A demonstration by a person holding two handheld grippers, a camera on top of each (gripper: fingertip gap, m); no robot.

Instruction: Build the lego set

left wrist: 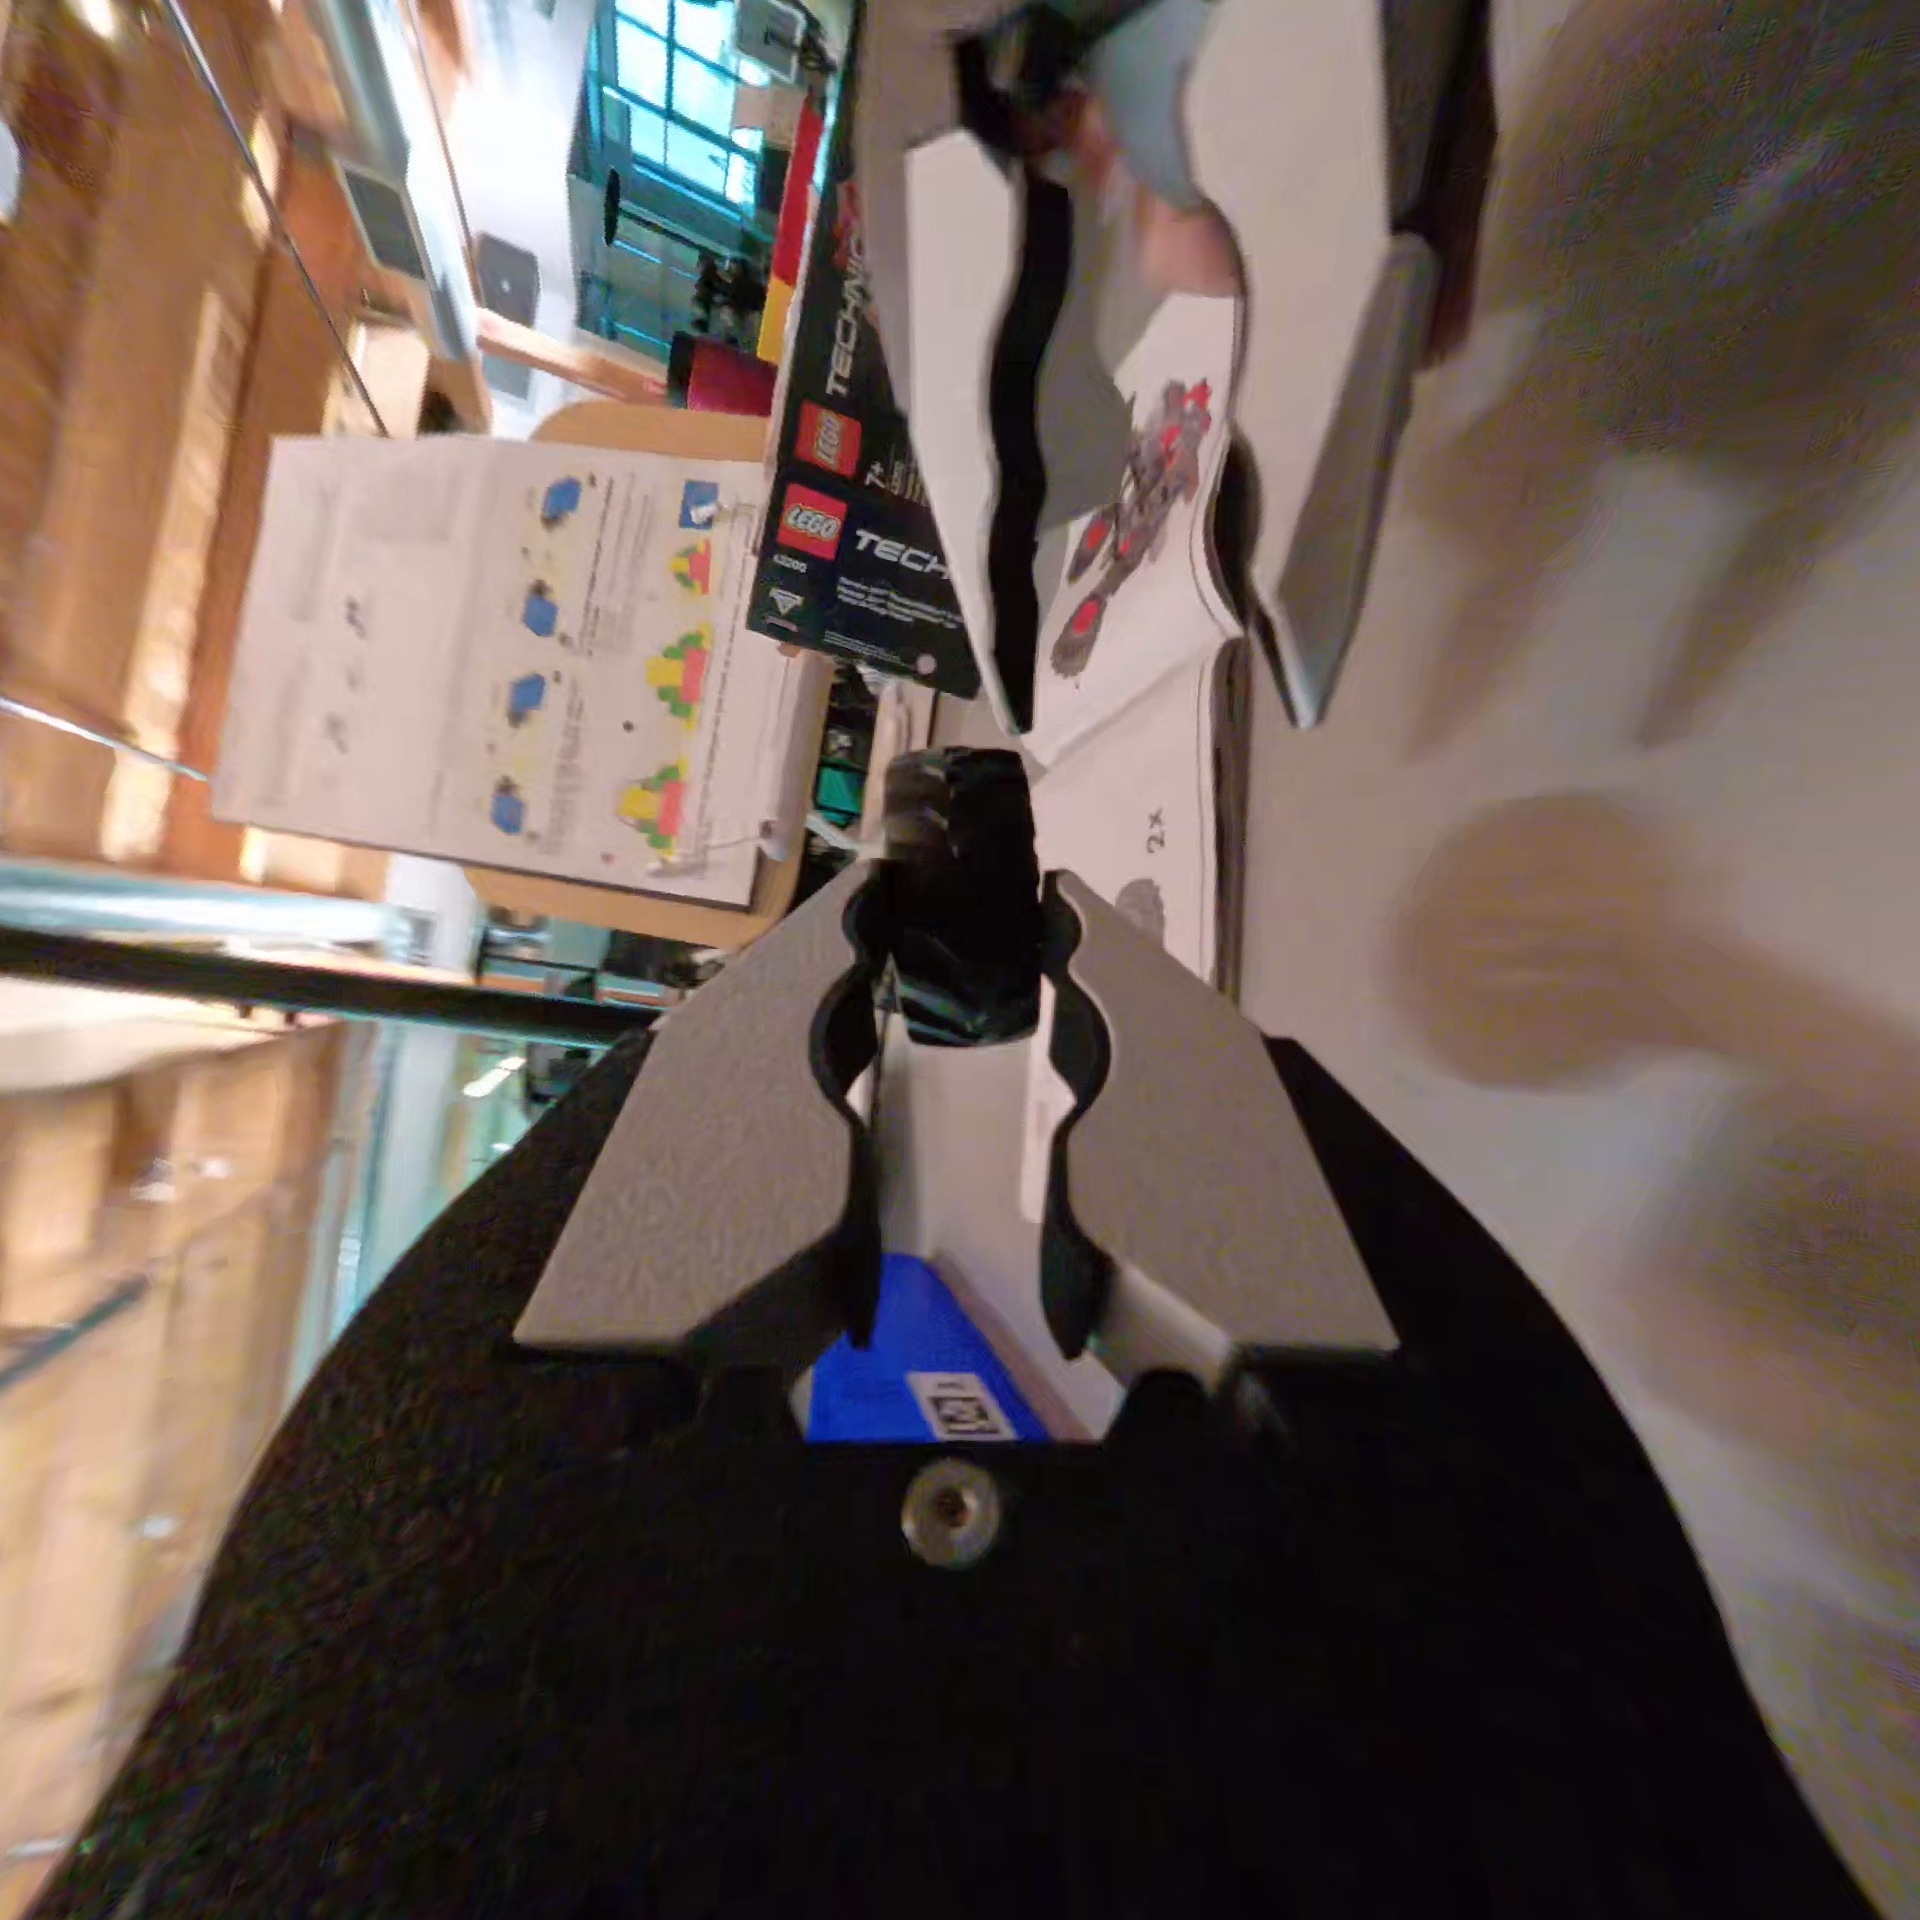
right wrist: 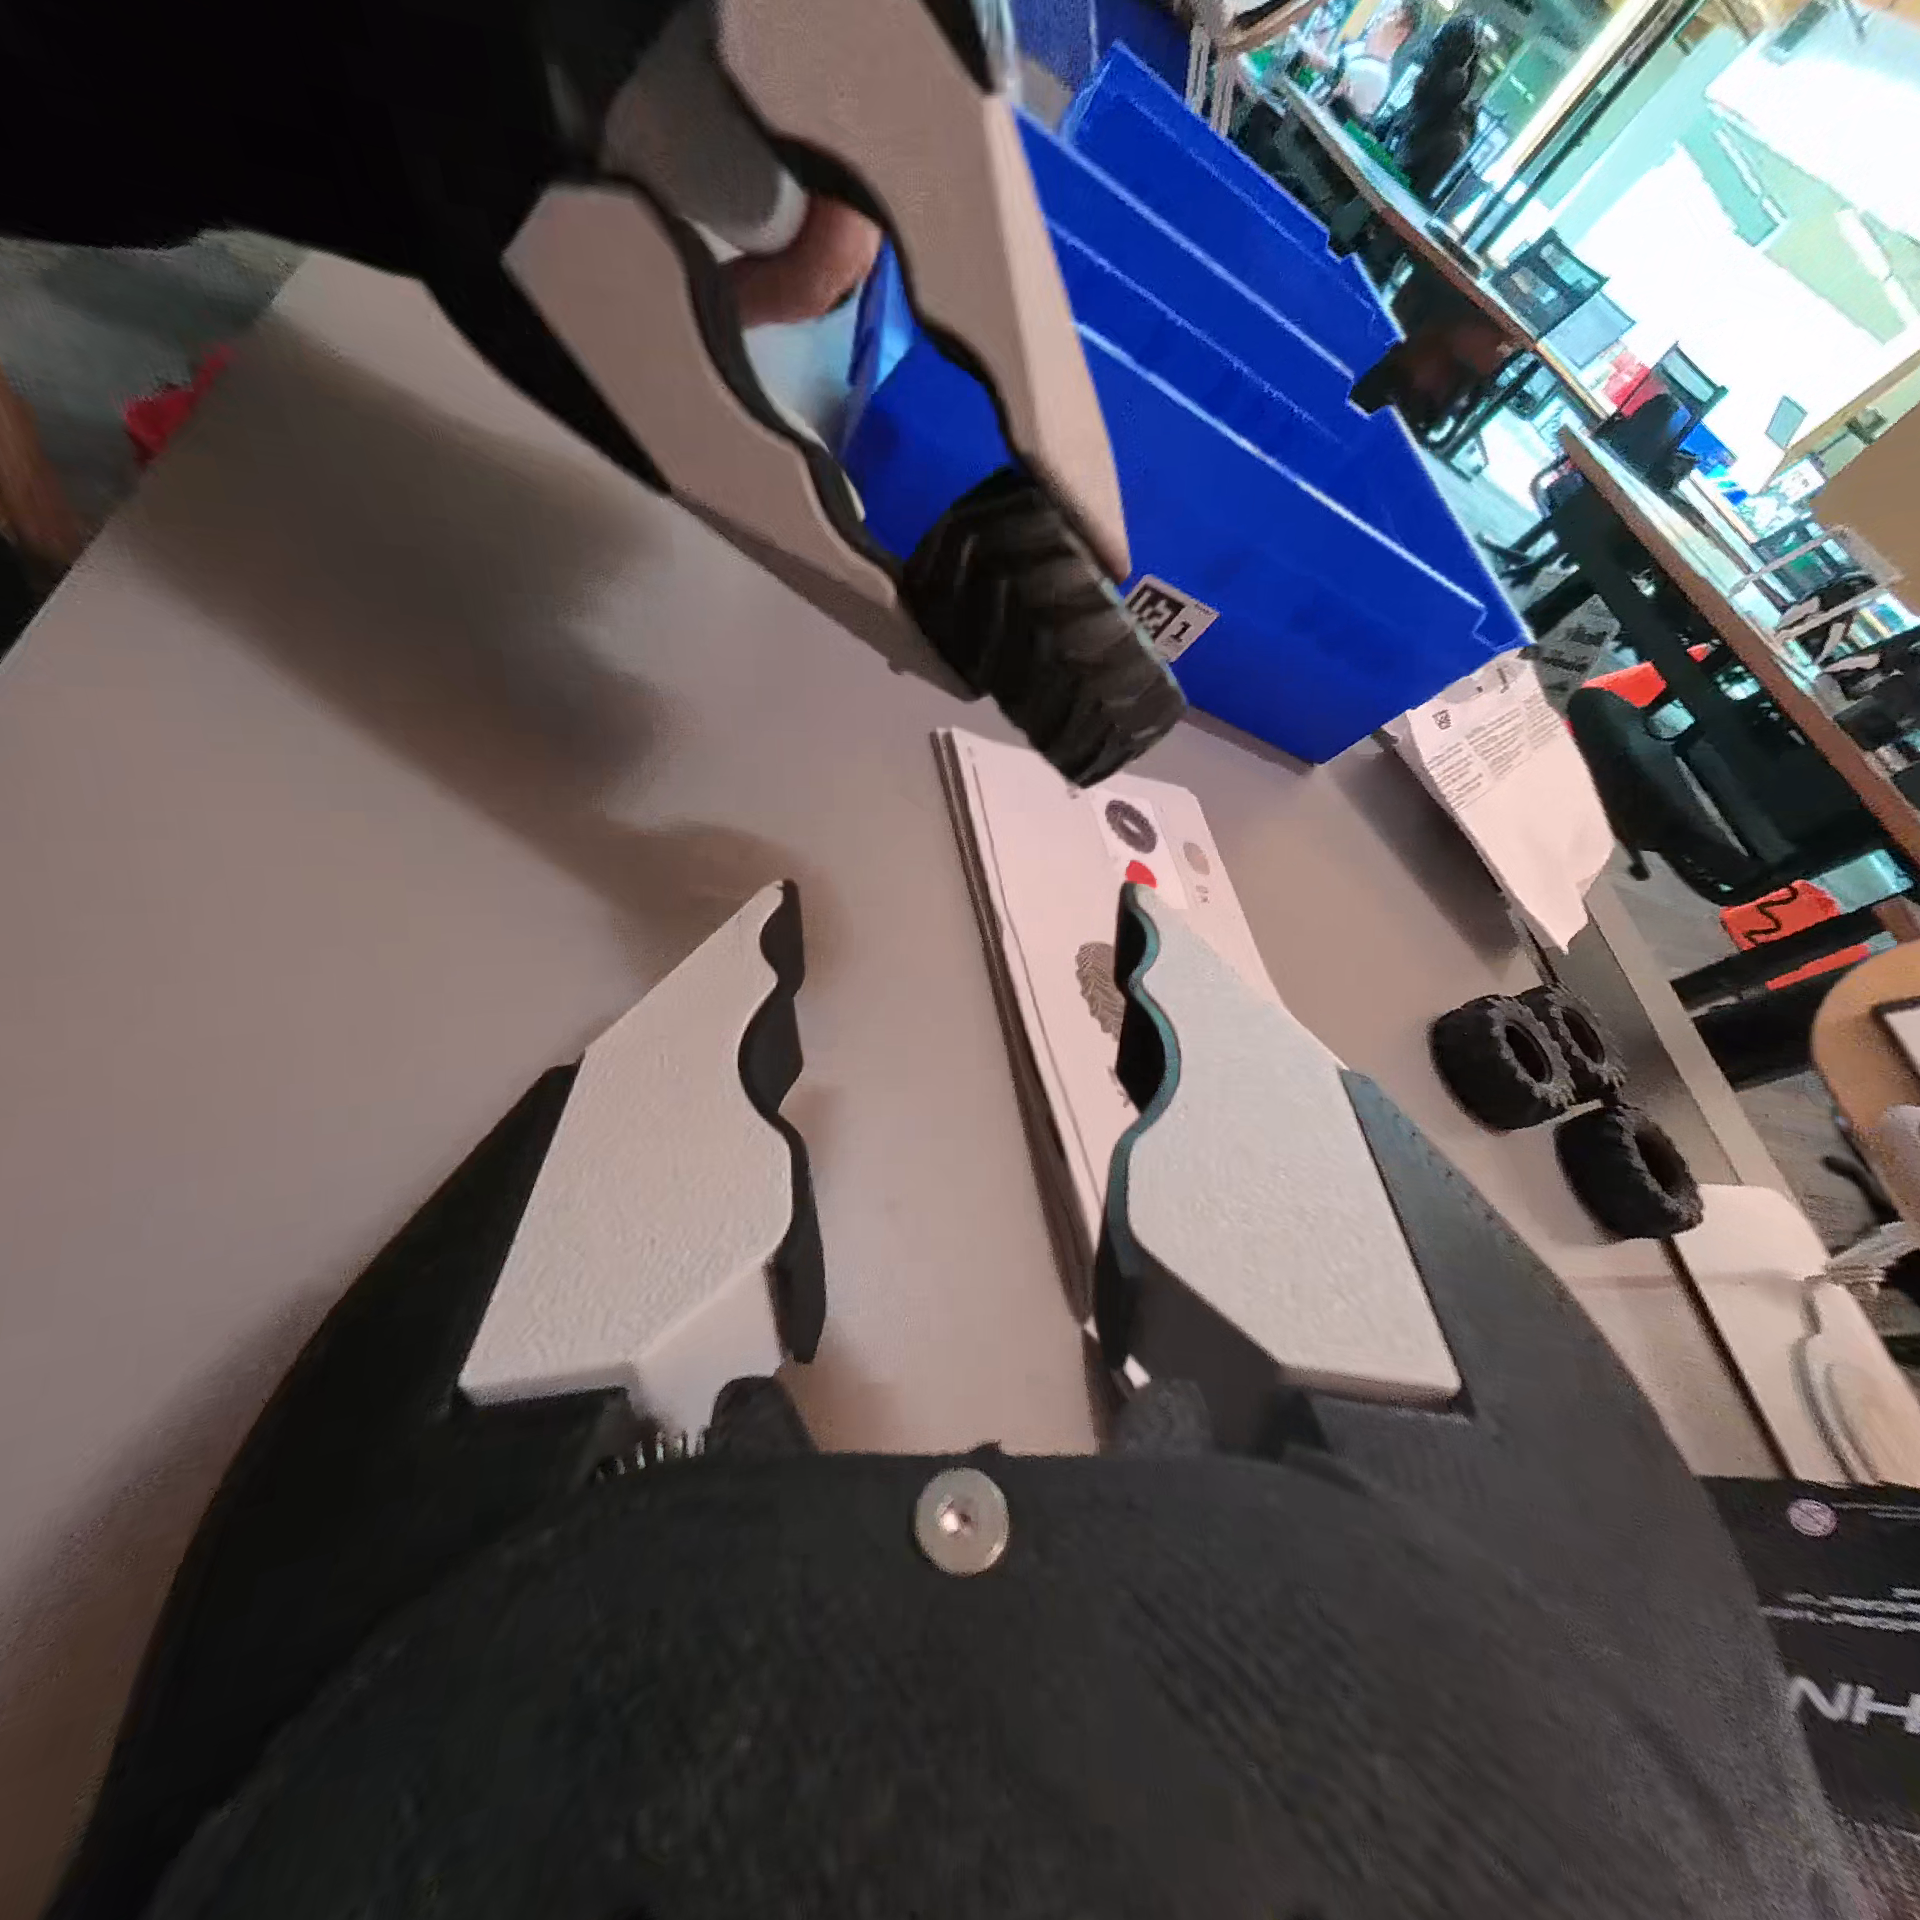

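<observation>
My left gripper (left wrist: 961, 883) is shut on a black rubber tire (left wrist: 966, 821) and holds it above the white table (right wrist: 364, 779). The right wrist view shows this gripper (right wrist: 1008, 592) at the top, with the tire (right wrist: 1049, 644) sticking out past its tips over the open instruction booklet (right wrist: 1039, 831). My right gripper (right wrist: 956, 899) is open and empty, low over the table by the booklet's near edge. It also shows in the left wrist view (left wrist: 1158, 717), above the booklet (left wrist: 1143, 582). Three more black tires (right wrist: 1527, 1060) lie on the table to the right.
Blue bins (right wrist: 1247, 468) stand in a row behind the booklet. A black Lego box (left wrist: 852, 499) and a printed sheet on a board (left wrist: 468, 644) stand at the table's far side. A white paper (right wrist: 1507, 790) hangs over the table edge. A black box (right wrist: 1849, 1621) lies at the right.
</observation>
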